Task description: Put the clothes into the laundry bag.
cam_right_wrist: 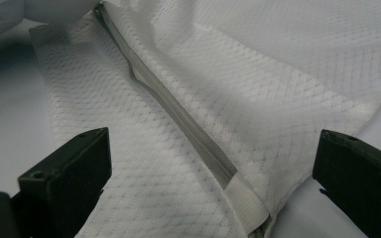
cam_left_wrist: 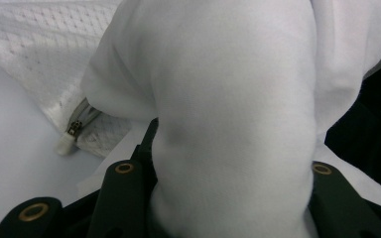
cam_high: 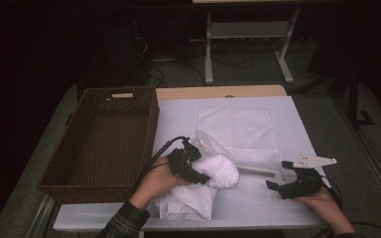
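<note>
While the left gripper [cam_high: 198,173] fingers clench a bundled white garment [cam_high: 213,173] beside the mesh laundry bag [cam_high: 238,131], the right gripper [cam_high: 278,186] fingers hover spread over its zipper [cam_right_wrist: 178,111].

white table [cam_high: 178,119] bears wicker basket [cam_high: 104,144], mesh bag [cam_high: 238,131], bundled cloth [cam_high: 198,196].

**White cloth bundle clamped between black jaws**

A thick, smooth white cloth bundle [cam_left_wrist: 233,114] is seen gripped by the left gripper [cam_left_wrist: 228,198], whose two black jaws with brass-coloured rivets are pressed against its sides. Beyond the left jaw, a white mesh laundry bag [cam_left_wrist: 44,54] is laid on the pale table surface [cam_left_wrist: 10,163]. A grey zipper with a white pull tab [cam_left_wrist: 72,130] is seen at the bag's edge, just beside the bundle.
</note>
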Motion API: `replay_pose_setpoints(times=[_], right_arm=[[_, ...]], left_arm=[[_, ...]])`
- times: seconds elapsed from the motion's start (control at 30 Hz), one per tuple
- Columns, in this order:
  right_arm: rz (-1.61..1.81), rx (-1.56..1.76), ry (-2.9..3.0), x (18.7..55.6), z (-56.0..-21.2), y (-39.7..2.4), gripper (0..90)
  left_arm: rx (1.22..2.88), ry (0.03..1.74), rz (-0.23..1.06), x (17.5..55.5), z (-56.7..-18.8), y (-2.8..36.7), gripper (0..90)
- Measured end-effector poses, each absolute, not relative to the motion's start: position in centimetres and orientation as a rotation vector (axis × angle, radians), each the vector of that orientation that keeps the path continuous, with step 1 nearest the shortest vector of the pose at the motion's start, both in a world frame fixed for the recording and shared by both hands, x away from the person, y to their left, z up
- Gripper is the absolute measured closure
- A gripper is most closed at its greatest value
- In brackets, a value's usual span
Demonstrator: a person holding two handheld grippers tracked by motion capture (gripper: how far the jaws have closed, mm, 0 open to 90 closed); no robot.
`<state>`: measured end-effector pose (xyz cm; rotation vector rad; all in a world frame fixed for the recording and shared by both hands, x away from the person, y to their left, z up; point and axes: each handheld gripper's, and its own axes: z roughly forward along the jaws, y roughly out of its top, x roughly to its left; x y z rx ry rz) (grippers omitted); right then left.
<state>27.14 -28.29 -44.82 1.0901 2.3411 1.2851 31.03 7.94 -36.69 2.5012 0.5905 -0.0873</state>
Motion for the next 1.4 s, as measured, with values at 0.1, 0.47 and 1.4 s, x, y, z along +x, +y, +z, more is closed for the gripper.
replay_pose_setpoints(times=[0.1,0.47,1.4], right_arm=[[1.293,1.088,2.342,27.3,-44.7,-28.2,3.3],[1.333,1.046,2.384,28.1,-44.0,-27.5,13.3],[1.407,0.783,2.56,31.6,-42.7,-21.9,53.6]], left_arm=[[2.496,0.599,-0.092,30.9,-37.1,8.1,55.3],[2.508,0.608,-0.103,30.4,-37.9,8.2,55.3],[2.522,0.606,-0.12,30.0,-38.5,8.4,55.1]])
